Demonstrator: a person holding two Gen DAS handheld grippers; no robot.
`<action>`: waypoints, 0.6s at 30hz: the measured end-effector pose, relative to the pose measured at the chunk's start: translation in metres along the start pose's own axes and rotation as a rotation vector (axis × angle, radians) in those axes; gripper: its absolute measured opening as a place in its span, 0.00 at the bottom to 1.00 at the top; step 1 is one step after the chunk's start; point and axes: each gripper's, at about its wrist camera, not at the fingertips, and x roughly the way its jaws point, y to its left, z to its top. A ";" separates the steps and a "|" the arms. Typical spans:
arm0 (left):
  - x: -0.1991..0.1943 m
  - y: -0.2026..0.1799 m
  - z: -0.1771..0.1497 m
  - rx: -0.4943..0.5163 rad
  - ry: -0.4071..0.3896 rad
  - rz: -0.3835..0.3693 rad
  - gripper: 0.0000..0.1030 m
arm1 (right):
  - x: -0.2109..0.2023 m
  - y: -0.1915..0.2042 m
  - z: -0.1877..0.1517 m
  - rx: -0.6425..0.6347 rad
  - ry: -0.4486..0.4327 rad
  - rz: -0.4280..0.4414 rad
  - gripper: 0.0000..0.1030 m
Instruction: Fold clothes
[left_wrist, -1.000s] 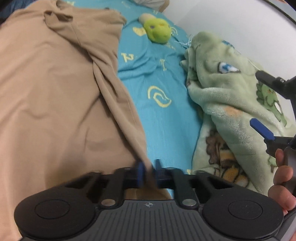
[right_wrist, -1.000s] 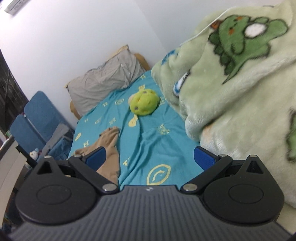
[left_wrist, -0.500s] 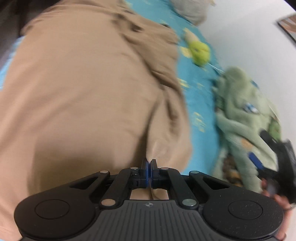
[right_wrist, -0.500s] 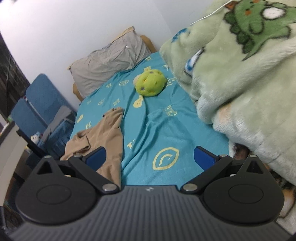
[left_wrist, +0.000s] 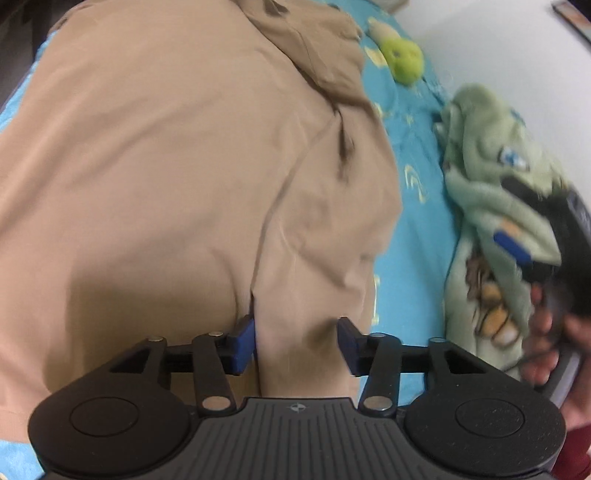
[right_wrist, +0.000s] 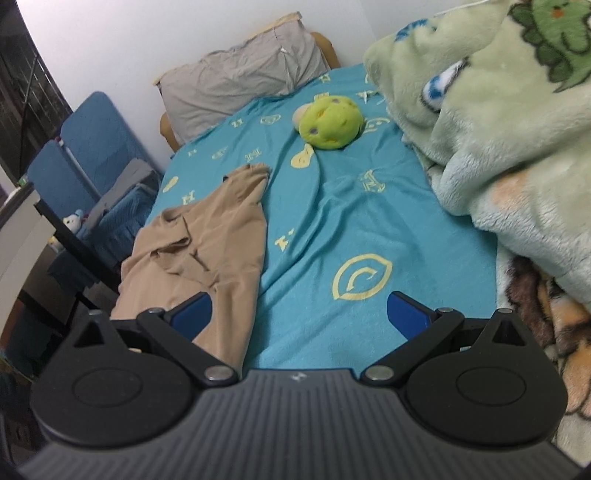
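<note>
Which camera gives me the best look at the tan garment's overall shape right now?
The right wrist view: the tan garment shows end to end on the blue sheet. The left wrist view sits too close; cloth fills the frame, a fold between the open left claw.

Parted left tongs (left_wrist: 296, 341) astride tan garment (left_wrist: 184, 155)

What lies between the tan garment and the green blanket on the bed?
In the right wrist view, only bare turquoise sheet separates the tan garment from the green blanket; the yellow-green plush sits farther back.
</note>
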 end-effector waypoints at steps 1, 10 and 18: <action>-0.001 -0.004 -0.003 0.033 0.001 0.003 0.24 | 0.001 0.001 -0.001 -0.002 0.005 -0.001 1.00; -0.019 -0.012 -0.037 0.099 0.036 0.047 0.03 | -0.001 0.009 -0.005 -0.018 0.008 0.008 1.00; -0.038 -0.011 -0.020 0.067 0.014 0.047 0.61 | -0.009 0.014 -0.006 -0.039 -0.023 -0.002 1.00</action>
